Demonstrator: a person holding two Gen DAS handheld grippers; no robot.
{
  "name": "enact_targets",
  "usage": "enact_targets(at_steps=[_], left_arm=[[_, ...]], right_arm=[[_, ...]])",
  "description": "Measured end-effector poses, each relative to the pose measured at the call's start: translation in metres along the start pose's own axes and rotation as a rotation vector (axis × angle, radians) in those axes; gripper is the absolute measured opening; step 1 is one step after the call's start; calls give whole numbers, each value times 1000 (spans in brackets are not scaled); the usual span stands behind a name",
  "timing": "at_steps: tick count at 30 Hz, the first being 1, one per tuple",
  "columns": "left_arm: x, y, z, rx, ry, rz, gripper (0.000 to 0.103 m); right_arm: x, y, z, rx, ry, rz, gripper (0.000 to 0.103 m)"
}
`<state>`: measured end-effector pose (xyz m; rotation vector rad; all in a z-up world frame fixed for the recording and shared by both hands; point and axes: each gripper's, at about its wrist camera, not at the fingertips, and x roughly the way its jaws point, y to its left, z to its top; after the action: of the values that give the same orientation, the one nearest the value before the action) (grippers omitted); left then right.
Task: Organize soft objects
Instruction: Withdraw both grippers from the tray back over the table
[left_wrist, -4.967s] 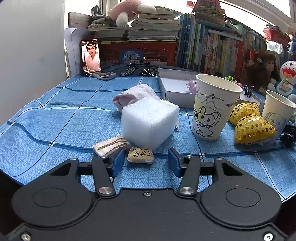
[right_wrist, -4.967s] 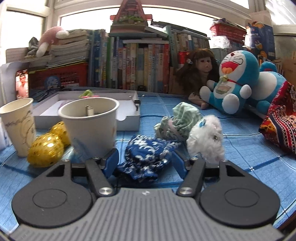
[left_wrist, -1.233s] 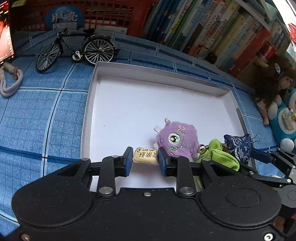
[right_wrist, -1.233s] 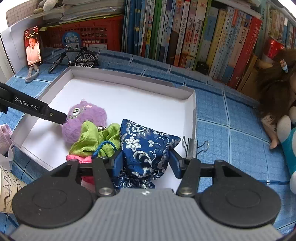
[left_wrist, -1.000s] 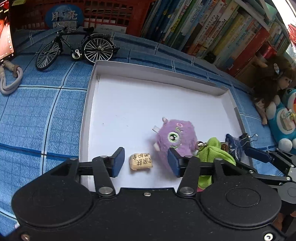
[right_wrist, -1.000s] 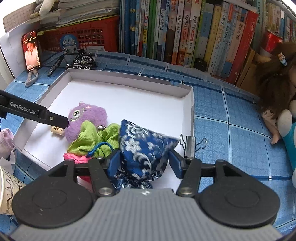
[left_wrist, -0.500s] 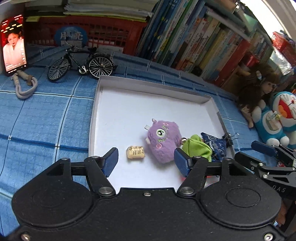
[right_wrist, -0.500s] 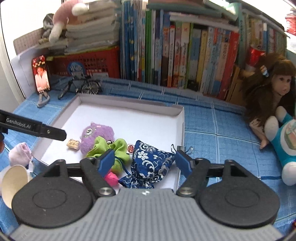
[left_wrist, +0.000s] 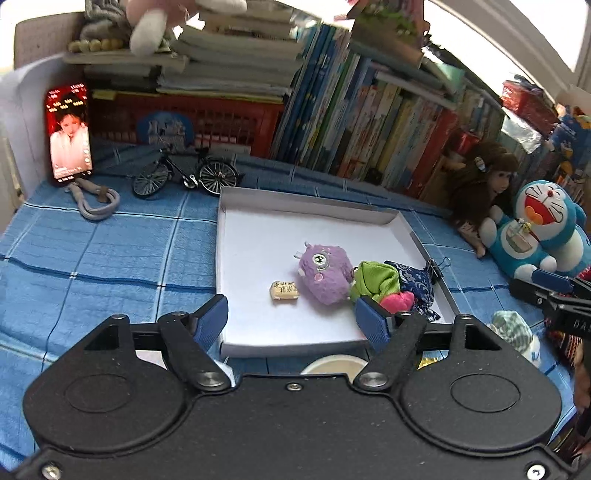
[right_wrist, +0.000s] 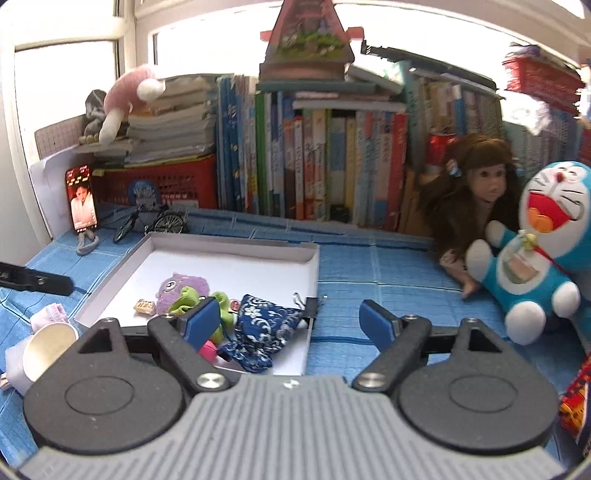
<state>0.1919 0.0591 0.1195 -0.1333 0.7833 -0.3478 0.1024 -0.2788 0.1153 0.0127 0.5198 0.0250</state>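
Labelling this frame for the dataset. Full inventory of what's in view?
Tray: 1, white, on the blue cloth.
Plush monster: 1, purple, in the tray.
Small pillow charm: 1, tan, in the tray, left of the monster.
Green pouch: 1, in the tray, right of the monster.
Pink item: 1, in the tray, below the green pouch.
Blue floral pouch: 1, at the tray's right edge.
Binder clip: 1, black, on the tray's right rim.
Model bicycle: 1, black, behind the tray.
Phone: 1, screen lit, far left.
Doll: 1, brown hair, right.
Blue cat plush: 1, far right.
Books: many, back row.
Left gripper: open, empty.
Right gripper: open, empty.
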Motion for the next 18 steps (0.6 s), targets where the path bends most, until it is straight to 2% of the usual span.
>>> enact_targets(at_steps=[6,12,18], left_arm=[[-28,3,-33,-6,-29,-47,76],[-52,4,-61,14,-84,-18,79],[-69,9,-86,15,-129,-1,83]], right_arm=[[-23,-8,-24,9,-40,-34,91],[-44,-13,-48,-1,-79,-82,94],[-60,-13,-68,-45,-128,-133,102]])
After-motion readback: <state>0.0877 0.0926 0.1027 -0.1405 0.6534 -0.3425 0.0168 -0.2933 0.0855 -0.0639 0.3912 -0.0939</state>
